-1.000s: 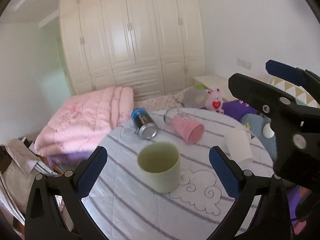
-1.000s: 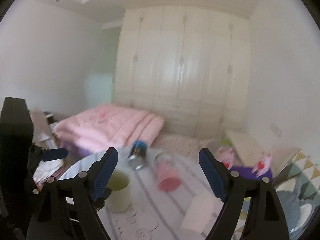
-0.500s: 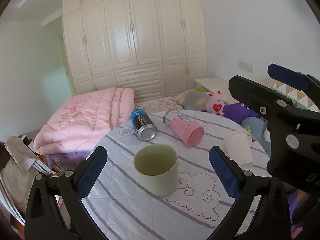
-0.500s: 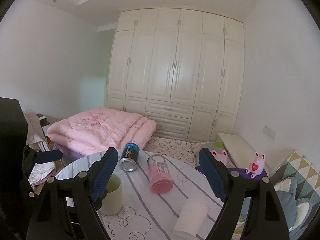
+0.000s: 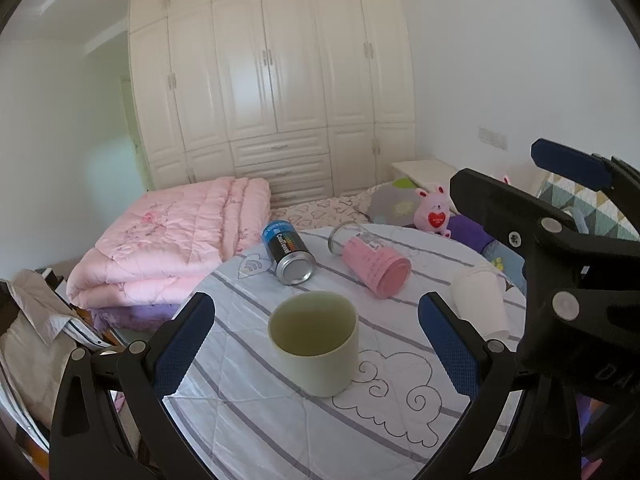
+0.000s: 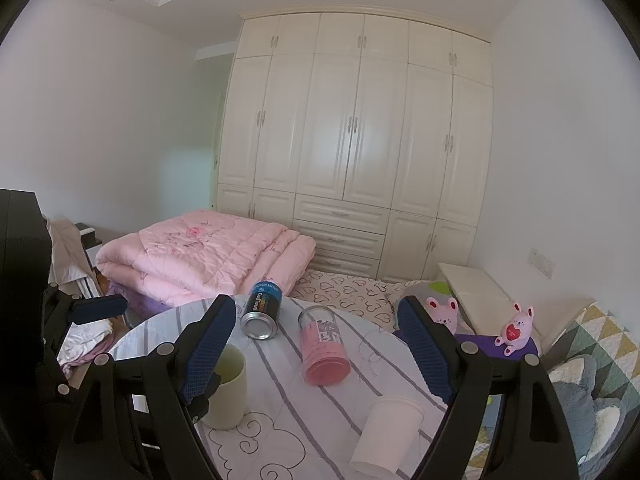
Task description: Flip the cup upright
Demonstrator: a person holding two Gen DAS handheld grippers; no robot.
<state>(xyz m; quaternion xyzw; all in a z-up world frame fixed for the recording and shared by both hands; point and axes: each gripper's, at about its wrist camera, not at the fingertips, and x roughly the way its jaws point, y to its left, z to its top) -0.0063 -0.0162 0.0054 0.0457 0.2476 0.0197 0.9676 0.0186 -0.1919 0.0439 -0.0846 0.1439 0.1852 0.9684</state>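
Note:
A pale green cup (image 5: 315,341) stands upright on the round striped table (image 5: 384,420); it also shows in the right wrist view (image 6: 226,390). A white paper cup (image 5: 480,305) lies on its side at the table's right edge, and shows in the right wrist view (image 6: 387,428) too. A pink cup with a clear top (image 5: 370,260) (image 6: 324,346) lies on its side behind. My left gripper (image 5: 316,344) is open and empty, its fingers either side of the green cup. My right gripper (image 6: 316,356) is open and empty above the table.
A blue and black can (image 5: 288,256) (image 6: 262,310) lies on its side at the table's far edge. A bed with a folded pink quilt (image 6: 204,256) and pink plush toys (image 6: 516,328) lies beyond. White wardrobes (image 6: 352,140) fill the back wall. Clothes (image 5: 36,320) hang at left.
Both views have tilted and lifted a little, showing more of the room. The right wrist view went from blurred to sharp. The cups and can have not moved.

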